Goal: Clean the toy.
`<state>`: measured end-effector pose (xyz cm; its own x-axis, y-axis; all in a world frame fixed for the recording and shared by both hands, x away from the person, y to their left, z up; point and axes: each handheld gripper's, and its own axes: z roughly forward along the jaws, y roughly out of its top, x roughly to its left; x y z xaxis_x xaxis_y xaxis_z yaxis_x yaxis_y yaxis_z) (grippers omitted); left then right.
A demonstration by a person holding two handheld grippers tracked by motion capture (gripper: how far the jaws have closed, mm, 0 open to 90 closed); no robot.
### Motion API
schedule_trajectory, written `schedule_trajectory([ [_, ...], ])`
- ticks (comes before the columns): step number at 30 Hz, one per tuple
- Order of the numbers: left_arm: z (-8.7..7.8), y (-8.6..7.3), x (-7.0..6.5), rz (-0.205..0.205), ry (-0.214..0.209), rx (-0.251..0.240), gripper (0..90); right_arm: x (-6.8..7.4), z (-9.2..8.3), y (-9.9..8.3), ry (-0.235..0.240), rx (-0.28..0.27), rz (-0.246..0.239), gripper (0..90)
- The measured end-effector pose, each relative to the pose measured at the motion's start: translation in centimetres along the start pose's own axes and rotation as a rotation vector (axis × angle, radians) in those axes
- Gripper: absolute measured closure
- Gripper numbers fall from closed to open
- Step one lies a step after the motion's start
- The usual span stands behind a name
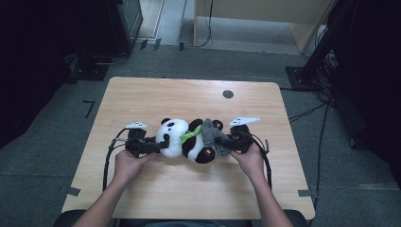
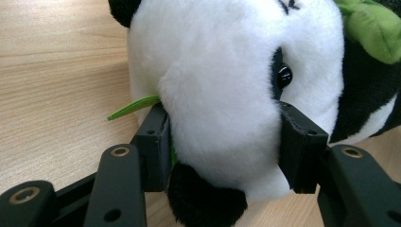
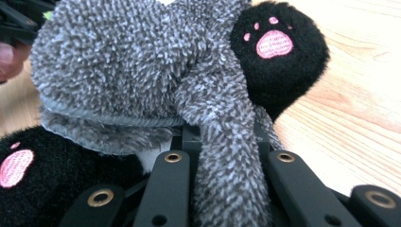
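A black-and-white panda plush (image 1: 176, 137) lies on its side in the middle of the wooden table (image 1: 189, 189), a green scarf (image 1: 188, 135) at its neck. My left gripper (image 1: 161, 145) comes in from the left and is shut on the panda's white head (image 2: 222, 85), one pad on each side. A fuzzy grey cloth (image 1: 210, 135) covers the plush's lower body between its black, pink-soled feet (image 3: 276, 52). My right gripper (image 1: 221, 141) is shut on a strip of that grey cloth (image 3: 123, 61), which hangs down between the jaws of the right gripper (image 3: 222, 137).
A dark round grommet (image 1: 228, 93) sits near the table's far edge. Cables trail from both grippers over the tabletop. Black equipment stands (image 1: 321, 52) and cables lie on the grey floor around the table. A thin green leaf (image 2: 132, 108) sticks out under the panda's head.
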<state>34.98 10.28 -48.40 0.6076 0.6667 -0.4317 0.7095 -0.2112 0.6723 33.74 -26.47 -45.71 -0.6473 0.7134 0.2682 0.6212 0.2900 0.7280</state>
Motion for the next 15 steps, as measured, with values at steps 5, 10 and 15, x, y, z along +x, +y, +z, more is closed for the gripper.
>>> schedule_trajectory([
  [5, 0.0, -0.2, 0.0, -0.003, -0.005, -0.013, 45.5, -0.4, 0.0, -0.3, 0.017, 0.001, 0.024, 78.5],
  [10, 0.0, -0.3, 0.0, -0.001, -0.005, -0.017, 45.5, -0.6, 0.0, -0.6, 0.016, 0.008, 0.036, 78.5],
  [15, 0.0, -0.3, 0.0, -0.003, -0.005, -0.018, 45.4, -1.3, -0.4, -1.1, 0.003, 0.050, 0.069, 78.5],
])
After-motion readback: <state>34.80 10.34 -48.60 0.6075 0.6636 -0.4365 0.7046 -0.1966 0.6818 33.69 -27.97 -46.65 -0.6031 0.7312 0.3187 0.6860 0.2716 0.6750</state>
